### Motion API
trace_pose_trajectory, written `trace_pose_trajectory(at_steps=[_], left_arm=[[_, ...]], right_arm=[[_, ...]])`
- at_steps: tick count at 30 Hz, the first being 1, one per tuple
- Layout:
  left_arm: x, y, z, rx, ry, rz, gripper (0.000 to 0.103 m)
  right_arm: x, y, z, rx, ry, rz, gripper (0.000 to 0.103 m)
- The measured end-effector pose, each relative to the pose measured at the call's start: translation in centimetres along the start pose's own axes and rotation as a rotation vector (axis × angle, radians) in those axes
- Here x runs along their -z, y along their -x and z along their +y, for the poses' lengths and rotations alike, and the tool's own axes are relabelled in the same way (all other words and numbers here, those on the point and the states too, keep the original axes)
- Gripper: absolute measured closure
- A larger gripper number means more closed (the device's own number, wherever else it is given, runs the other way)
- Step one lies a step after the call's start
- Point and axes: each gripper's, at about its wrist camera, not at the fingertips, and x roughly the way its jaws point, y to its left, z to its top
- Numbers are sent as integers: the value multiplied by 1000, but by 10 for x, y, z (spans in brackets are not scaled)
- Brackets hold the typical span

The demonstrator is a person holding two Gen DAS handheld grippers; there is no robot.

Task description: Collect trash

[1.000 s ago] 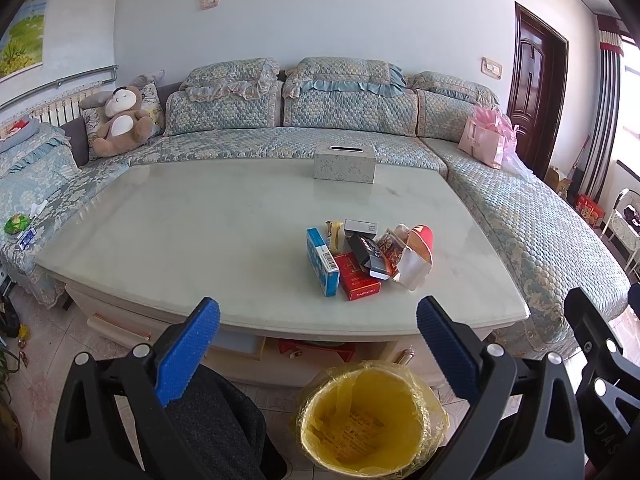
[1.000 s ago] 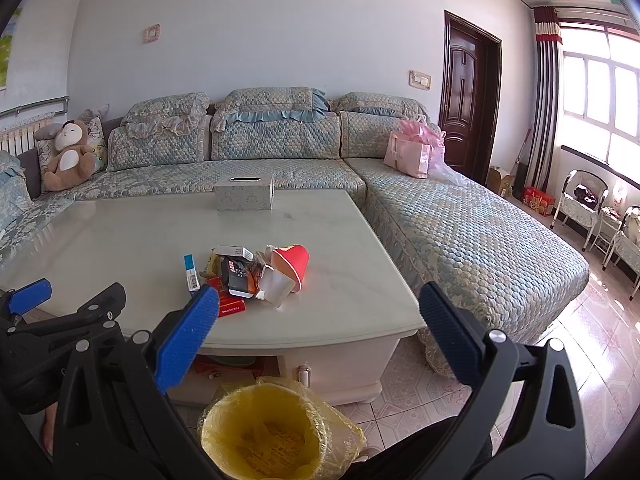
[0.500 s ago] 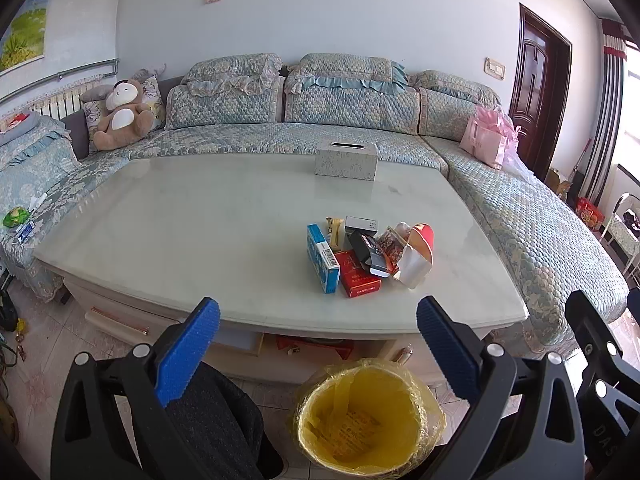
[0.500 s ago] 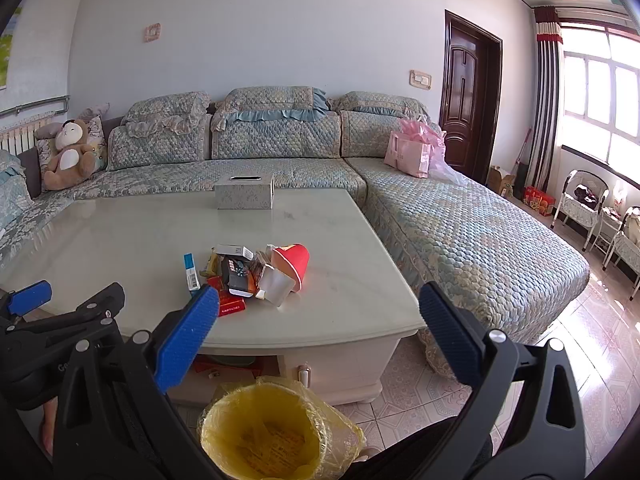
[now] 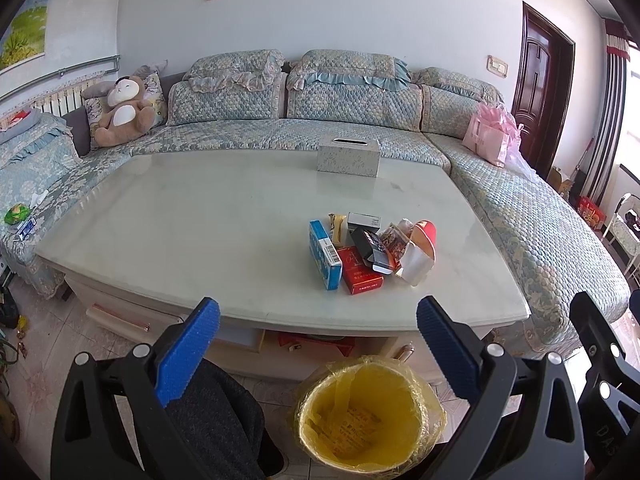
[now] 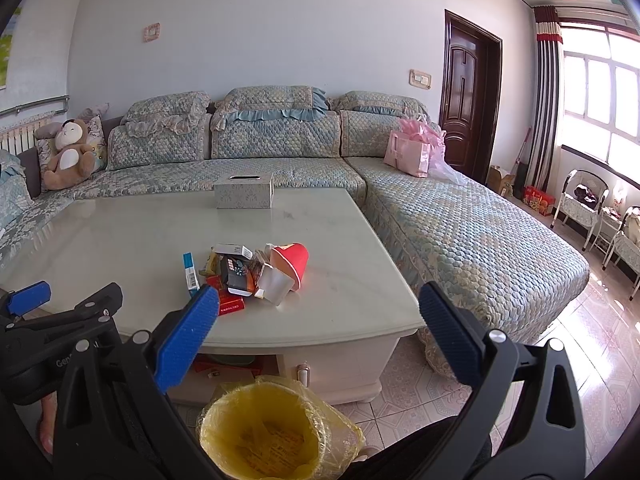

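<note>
A pile of trash lies near the front right of the white table [image 5: 200, 220]: a blue box [image 5: 324, 254], a red cigarette pack [image 5: 358, 270], a black box [image 5: 372, 250], a red paper cup [image 5: 424, 236] and a clear cup [image 5: 416, 262]. The pile also shows in the right wrist view, with the red cup [image 6: 290, 262] at its right. A bin with a yellow liner [image 5: 370, 412] stands on the floor in front of the table; it also shows in the right wrist view [image 6: 272, 428]. My left gripper [image 5: 318, 330] and right gripper [image 6: 318, 318] are both open and empty, held above the bin, short of the table edge.
A grey tissue box [image 5: 348, 156] stands at the table's far side. A blue-green corner sofa [image 5: 540, 232] wraps the table, with a teddy bear [image 5: 122, 110] at left and a pink gift bag [image 5: 490, 138] at right. A dark door [image 6: 466, 104] and chairs [image 6: 584, 204] stand at far right.
Both views have shifted very slightly; the left gripper has risen a little. Both grippers stay open and the trash has not moved.
</note>
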Motion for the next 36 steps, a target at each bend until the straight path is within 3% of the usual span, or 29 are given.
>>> trace_pose_trajectory(at_steps=[28, 36], left_arm=[[-1, -4, 6, -13, -3, 9, 6], [-19, -20, 21, -20, -11, 65, 6]], right_arm=[[5, -2, 0, -1, 5, -3, 5], [4, -26, -3, -3, 57, 36, 5]])
